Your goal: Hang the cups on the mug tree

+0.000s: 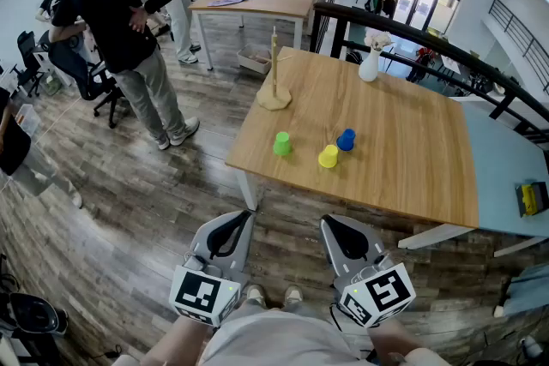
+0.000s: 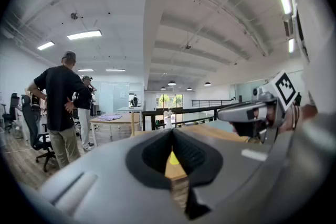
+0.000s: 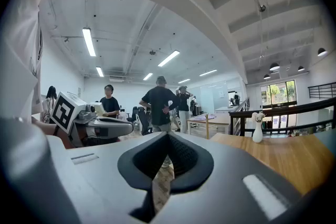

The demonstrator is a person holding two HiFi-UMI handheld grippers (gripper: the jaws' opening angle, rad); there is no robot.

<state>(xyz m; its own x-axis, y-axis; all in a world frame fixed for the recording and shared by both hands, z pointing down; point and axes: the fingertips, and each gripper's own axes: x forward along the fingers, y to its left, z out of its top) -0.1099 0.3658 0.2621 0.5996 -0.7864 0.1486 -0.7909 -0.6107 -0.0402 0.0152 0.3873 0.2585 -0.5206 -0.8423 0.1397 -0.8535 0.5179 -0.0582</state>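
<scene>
The head camera is looking steeply down at the distant table (image 1: pixel 403 167); both gripper cameras are facing it level, sharing its top

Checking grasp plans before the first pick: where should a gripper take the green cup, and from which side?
Probably take the green cup across its side wall, coming in from the table's near left corner. It stands alone there, clear of the yellow cup and blue cup, so fingers fit on both sides. Any handle is too small to see.

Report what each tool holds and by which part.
Nothing is held. Left tool and right tool are shut, empty; the green cup, yellow cup and blue cup stand untouched on the table.
</scene>
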